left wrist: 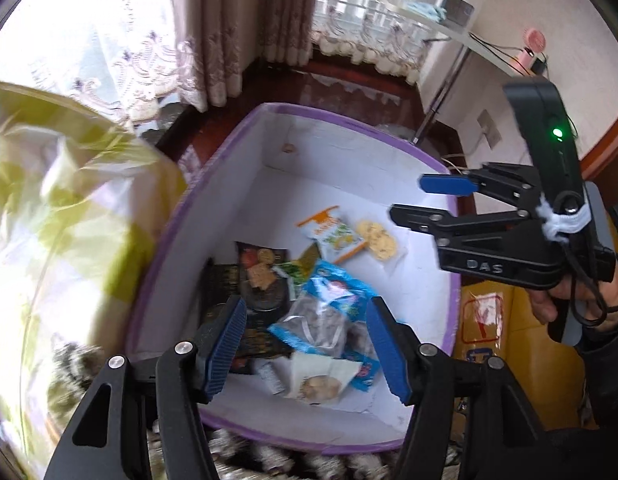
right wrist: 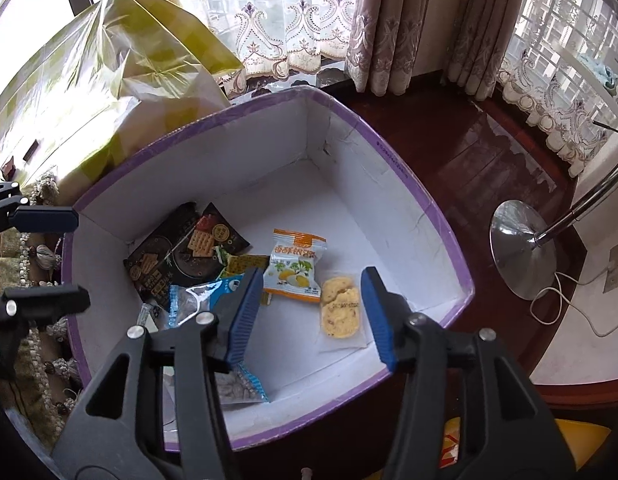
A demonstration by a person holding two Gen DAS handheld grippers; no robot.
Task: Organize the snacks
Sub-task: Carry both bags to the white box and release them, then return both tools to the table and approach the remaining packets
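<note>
Lace curtains (right wrist: 293, 20) and heavier drapes (right wrist: 393, 24) hang across the upper frame over a dark wooden floor (right wrist: 481, 152). A chrome lamp base (right wrist: 517, 248) stands at right, a white cable (right wrist: 569, 304) trailing to a wall socket (right wrist: 615, 268).

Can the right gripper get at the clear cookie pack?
Probably yes: the right gripper is open above the box, and the cookie pack lies uncovered between its fingers.

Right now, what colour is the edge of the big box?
Purple, around the box's rim; clearest in the right wrist view.
</note>
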